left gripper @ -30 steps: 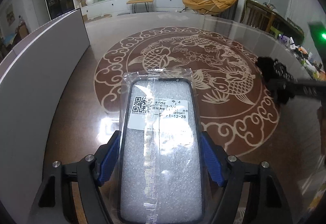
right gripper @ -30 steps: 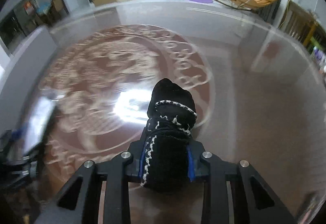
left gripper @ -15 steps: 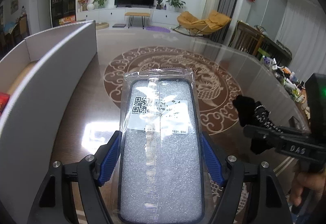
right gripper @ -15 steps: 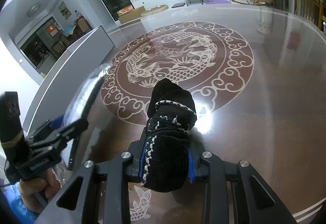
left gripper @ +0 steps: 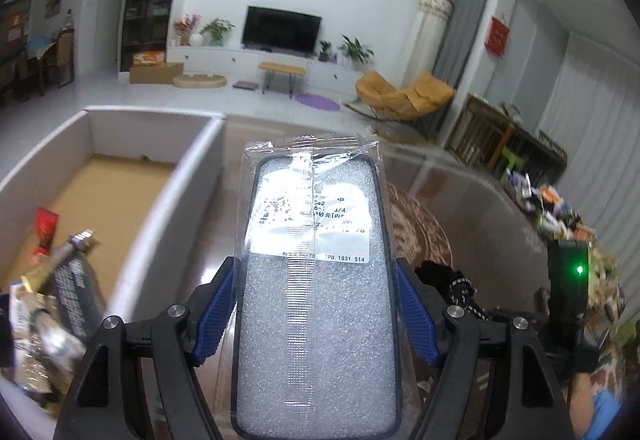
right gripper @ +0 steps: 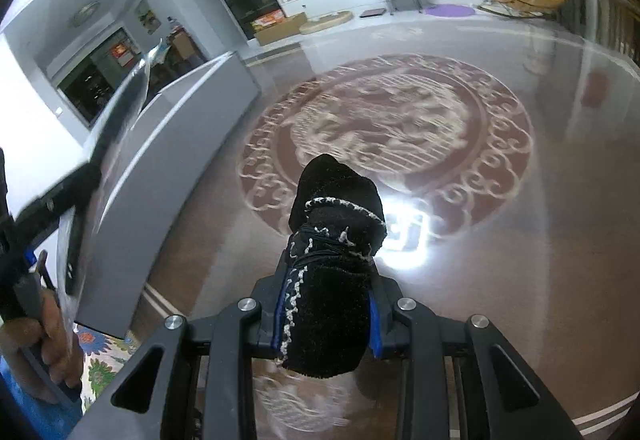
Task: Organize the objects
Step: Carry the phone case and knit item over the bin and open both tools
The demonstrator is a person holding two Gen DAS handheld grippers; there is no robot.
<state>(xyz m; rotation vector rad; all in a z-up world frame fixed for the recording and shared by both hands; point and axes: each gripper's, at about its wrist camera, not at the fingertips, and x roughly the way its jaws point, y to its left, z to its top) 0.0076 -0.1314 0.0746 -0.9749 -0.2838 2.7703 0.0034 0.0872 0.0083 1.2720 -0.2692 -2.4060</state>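
Note:
My left gripper (left gripper: pixel 316 316) is shut on a phone case in a clear plastic bag (left gripper: pixel 316 280), white foam inside and a label on top, held up in the air to the right of the open cardboard box (left gripper: pixel 176 176). My right gripper (right gripper: pixel 328 308) is shut on a black knitted sock with white stitching (right gripper: pixel 332 264), held above the glass table. The sock and right gripper show at the lower right of the left wrist view (left gripper: pixel 456 288). The left gripper with the bagged case shows at the left edge of the right wrist view (right gripper: pixel 80 180).
The box holds several items at its near end, among them a red packet (left gripper: pixel 44 232) and a dark box (left gripper: pixel 76 288). Its grey wall (right gripper: pixel 168 168) runs along the left of the round glass table with the brown fish pattern (right gripper: pixel 400 136). Clutter (left gripper: pixel 552 200) lies at the far right.
My left gripper has risen and swung left with the bagged case, bringing the box's inside into view. My right gripper has moved closer to the box with the sock.

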